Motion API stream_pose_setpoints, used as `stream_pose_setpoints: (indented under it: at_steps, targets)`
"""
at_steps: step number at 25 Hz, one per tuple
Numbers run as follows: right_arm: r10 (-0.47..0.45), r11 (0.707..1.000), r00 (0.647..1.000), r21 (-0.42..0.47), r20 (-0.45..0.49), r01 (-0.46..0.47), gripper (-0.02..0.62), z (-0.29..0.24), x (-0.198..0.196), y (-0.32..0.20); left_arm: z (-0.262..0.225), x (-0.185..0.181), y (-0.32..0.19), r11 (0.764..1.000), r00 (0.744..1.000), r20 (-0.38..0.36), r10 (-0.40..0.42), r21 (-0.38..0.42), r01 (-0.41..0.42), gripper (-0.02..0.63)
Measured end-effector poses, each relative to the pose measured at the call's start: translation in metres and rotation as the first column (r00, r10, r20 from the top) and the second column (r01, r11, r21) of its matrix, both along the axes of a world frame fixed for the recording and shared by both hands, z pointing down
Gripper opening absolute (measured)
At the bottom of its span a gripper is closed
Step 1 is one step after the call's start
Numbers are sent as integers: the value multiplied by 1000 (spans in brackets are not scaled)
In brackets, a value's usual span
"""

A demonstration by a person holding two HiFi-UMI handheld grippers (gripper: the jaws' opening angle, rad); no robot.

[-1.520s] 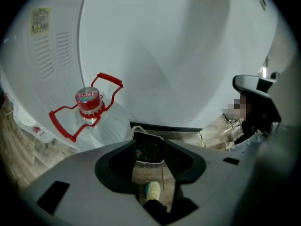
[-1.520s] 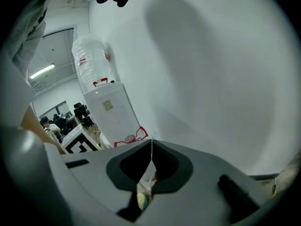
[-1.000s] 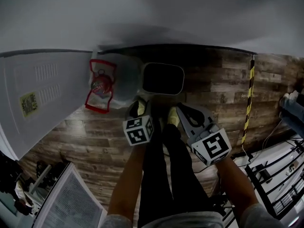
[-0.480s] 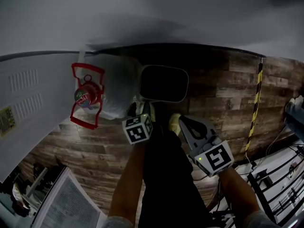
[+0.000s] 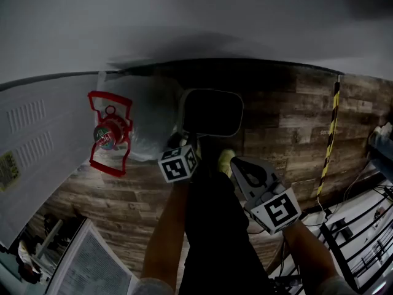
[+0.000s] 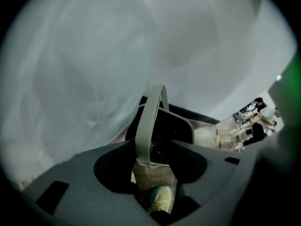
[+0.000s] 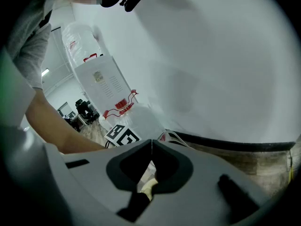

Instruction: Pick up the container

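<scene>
Container on floor against wall, beside water jug; left tongs, just opened wide, straddle its rim unclamped; right tongs together, empty. Seat rim deeper, then squeeze squarely.

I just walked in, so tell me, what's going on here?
A person holds a gripper in each hand over a wood-look floor. The left gripper has just been opening its jaws, which straddle the rim of the grey rounded plastic container without gripping it. The right gripper is shut and empty. A clear water jug with a red handle stands beside the container.
</scene>
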State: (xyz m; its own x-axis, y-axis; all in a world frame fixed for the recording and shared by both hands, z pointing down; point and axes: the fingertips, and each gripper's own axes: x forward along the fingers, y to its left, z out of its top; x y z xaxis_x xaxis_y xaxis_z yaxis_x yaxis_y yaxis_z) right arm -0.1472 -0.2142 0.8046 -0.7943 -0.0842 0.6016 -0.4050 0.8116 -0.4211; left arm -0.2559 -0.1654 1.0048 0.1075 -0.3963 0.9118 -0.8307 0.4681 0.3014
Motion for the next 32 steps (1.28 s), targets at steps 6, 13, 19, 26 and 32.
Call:
stream_pose_setpoints:
  at_steps: [6, 13, 19, 26, 32]
  targets:
    - [13, 1000, 1000, 5, -1, -13, 25, -19, 6, -4, -11, 25, -26, 976, 976, 16, 217, 23, -217, 200]
    - [72, 997, 997, 0, -24, -72, 25, -18, 35, -4, -4, 51, -73, 912, 913, -23, 408, 53, -406, 181]
    - [79, 997, 995, -9, -56, -80, 25, -17, 57, 5, 6, 47, -77, 878, 879, 6, 477, -29, -477, 15]
    - [63, 998, 996, 0, -56, -63, 25, -42, 60, 6, -9, 69, -62, 891, 902, -121, 415, -148, -430, 14]
    - [105, 994, 994, 2, -35, -105, 25, -70, 69, -4, -38, 101, -43, 836, 863, -124, 490, -212, -506, 14]
